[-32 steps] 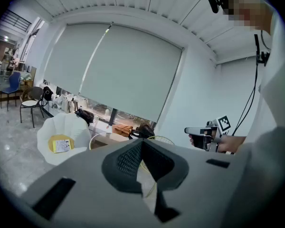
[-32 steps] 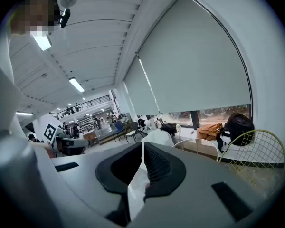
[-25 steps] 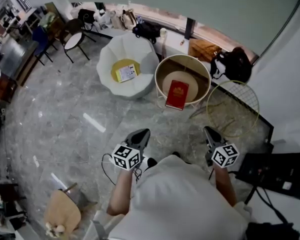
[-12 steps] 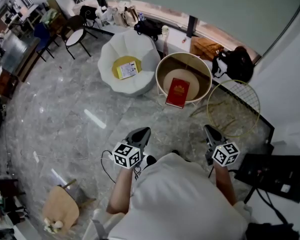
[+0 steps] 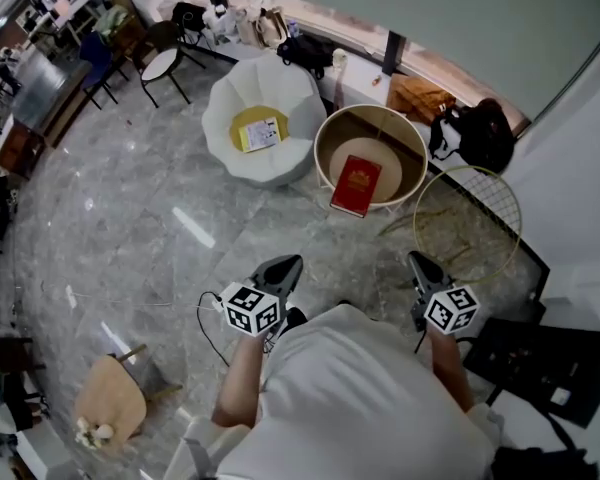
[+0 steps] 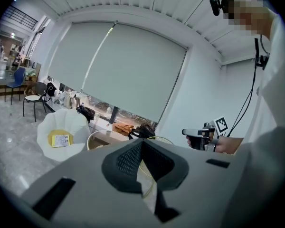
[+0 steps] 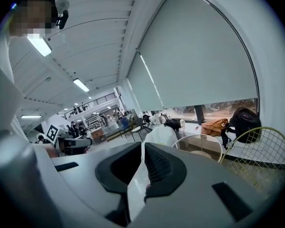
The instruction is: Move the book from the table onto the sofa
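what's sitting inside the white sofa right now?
A yellow cushion on the seat of the white sofa, with a printed leaflet lying on top. Whatever is under the cushion is covered.

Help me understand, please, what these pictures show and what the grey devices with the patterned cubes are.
There is no robot here: a person holds a pair of tongs in each hand, and the cubes are part of them. One picture comes from a camera on the person's head, looking down. It shows the left tongs and the right tongs. The other two come from cameras riding on each pair, looking along its jaws. Both pairs are shut and hold nothing. Ahead, a red book lies on a round table, beside a white sofa. Neither pair touches the book.
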The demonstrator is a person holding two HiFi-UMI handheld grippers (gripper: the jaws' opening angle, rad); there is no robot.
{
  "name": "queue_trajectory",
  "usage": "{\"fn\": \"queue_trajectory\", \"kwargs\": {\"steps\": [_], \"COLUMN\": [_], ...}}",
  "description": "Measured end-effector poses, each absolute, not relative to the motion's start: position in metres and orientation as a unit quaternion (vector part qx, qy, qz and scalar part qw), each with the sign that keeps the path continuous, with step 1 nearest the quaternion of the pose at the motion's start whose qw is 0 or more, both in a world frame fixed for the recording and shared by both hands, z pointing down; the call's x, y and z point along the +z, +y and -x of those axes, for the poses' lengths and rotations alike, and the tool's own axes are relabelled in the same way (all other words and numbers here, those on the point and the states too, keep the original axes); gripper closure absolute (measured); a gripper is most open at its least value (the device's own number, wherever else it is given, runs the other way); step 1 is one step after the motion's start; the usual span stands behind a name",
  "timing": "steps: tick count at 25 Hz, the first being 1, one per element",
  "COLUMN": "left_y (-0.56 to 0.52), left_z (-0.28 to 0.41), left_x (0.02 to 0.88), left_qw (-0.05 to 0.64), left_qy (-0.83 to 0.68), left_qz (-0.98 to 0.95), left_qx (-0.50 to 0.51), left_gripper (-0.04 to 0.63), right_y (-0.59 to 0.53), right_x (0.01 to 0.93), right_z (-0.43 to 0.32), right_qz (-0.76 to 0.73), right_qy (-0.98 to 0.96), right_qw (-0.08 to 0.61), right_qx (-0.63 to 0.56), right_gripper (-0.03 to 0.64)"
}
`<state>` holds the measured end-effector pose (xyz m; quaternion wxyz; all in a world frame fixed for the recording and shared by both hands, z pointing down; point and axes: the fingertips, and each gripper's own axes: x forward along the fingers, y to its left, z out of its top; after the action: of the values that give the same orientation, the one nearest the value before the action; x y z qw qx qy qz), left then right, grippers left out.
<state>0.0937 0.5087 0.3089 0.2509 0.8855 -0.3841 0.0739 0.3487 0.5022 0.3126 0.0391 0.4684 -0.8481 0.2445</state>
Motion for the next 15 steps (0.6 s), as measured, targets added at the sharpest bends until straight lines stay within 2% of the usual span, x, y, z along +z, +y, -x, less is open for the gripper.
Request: {"fn": "queue_trajectory", "kwargs": {"steps": [15], "left_y": [0.511], "left_z": [-0.142], "left_x": [0.336], "left_qw": [0.27], "left_qy": [-0.381], "left_qz": [-0.878], "left_qx": [0.102], "left_gripper": [0.594], "right_y": [0.487], "right_x": [0.347], "right_z": [-0.383], "right_qz": [-0.442], "right_qy": [-0.852], "right_qw": [0.059], "right_qx": [0.276], "right_gripper": [0.572]}}
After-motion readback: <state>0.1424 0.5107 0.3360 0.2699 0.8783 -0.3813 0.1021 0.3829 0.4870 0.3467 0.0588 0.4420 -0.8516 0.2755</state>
